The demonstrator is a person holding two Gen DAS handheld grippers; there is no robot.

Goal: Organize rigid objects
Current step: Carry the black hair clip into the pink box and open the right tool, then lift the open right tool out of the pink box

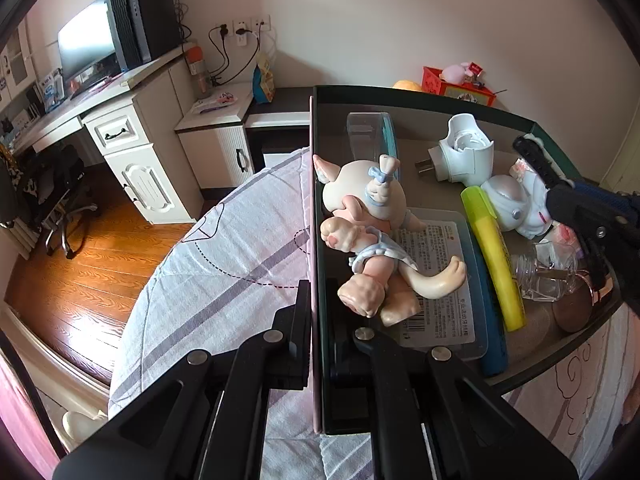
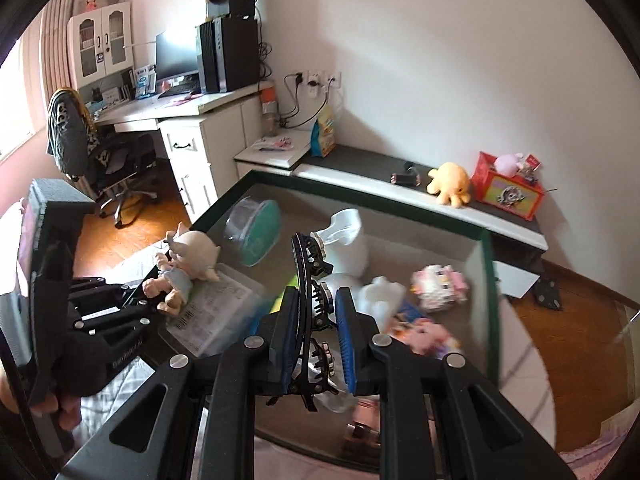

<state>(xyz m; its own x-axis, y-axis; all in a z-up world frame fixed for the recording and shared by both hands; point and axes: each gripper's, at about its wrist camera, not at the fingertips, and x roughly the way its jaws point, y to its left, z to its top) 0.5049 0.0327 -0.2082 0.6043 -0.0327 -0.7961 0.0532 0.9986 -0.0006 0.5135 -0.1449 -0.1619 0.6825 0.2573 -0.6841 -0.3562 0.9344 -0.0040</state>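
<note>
A dark green box (image 1: 400,94) sits on the bed and holds several rigid objects. My left gripper (image 1: 316,332) is shut on the box's left wall (image 1: 318,240). A pig doll (image 1: 368,236) lies on a clear plastic case (image 1: 444,280), beside a yellow highlighter (image 1: 494,256), a white plug-in device (image 1: 464,152) and a white astronaut figure (image 1: 516,204). My right gripper (image 2: 314,308) is shut on a black hair clip (image 2: 310,276) and holds it over the box (image 2: 490,280). The right gripper (image 1: 560,192) also shows in the left wrist view.
A teal-lidded round container (image 1: 374,132) stands at the box's back. A clear bottle (image 1: 540,276) lies at its right. A checked bed sheet (image 1: 224,248) lies under the box. A desk (image 1: 120,92), an office chair (image 2: 88,148) and a shelf with a yellow plush (image 2: 448,184) stand beyond.
</note>
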